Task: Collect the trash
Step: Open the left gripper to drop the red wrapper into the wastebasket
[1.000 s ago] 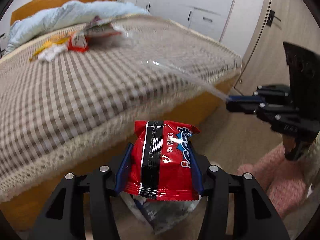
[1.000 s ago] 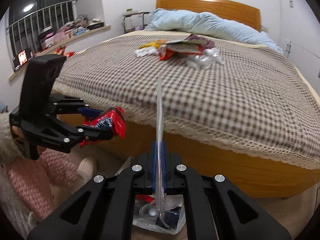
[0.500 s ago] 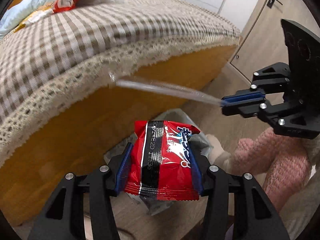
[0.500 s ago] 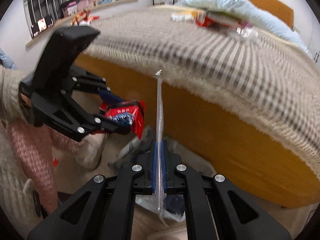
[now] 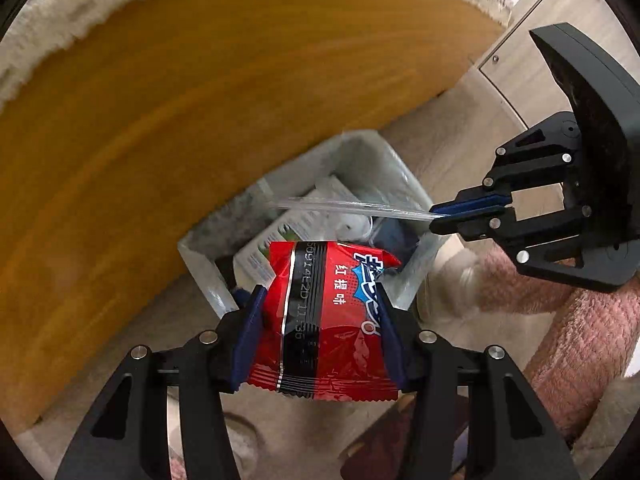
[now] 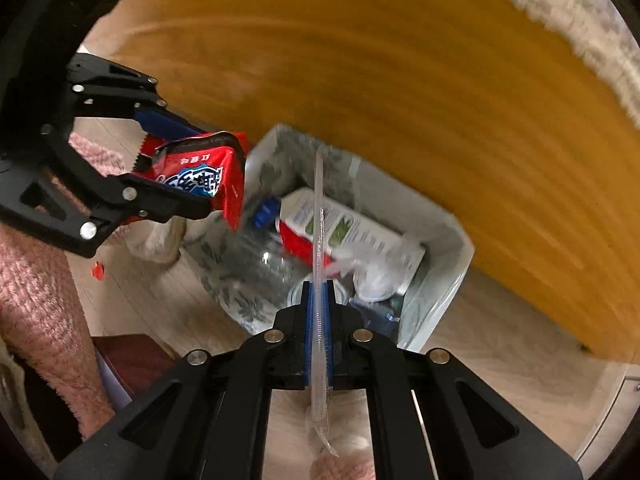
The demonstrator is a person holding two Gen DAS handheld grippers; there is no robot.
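Both views look steeply down at a pale wood-grain floor beside a bed. The wooden bed side fills the upper part of each picture as a broad orange-brown panel, blurred. A cream fringed bedspread edge hangs over its top. In the left wrist view, a light wood-finish door or cabinet front stands at the upper right, beyond the corner of the bed.

A small square bin, lined with a clear plastic bag, stands on the floor just beside the bed side. It already contains a white carton with green print, a clear plastic bottle with a blue cap, and other crumpled items that cannot be made out.

The left claw grips a red snack packet between its blue pads; the packet stands upright in the jaws, above the near rim of the bin. The right claw is closed on a thin clear plastic sleeve, a straw-type wrapper; the sleeve sticks forward from the pads and its free end lies over the bin opening. In the left wrist view the right claw enters from the right, its sleeve reaching across over the bin.

Pink fuzzy fabric, part of the person's clothing, shows at the left of the right wrist view and at the lower right of the left wrist view. A small red scrap lies on the floor near it. A dark reddish object sits at the lower left; it cannot be identified.
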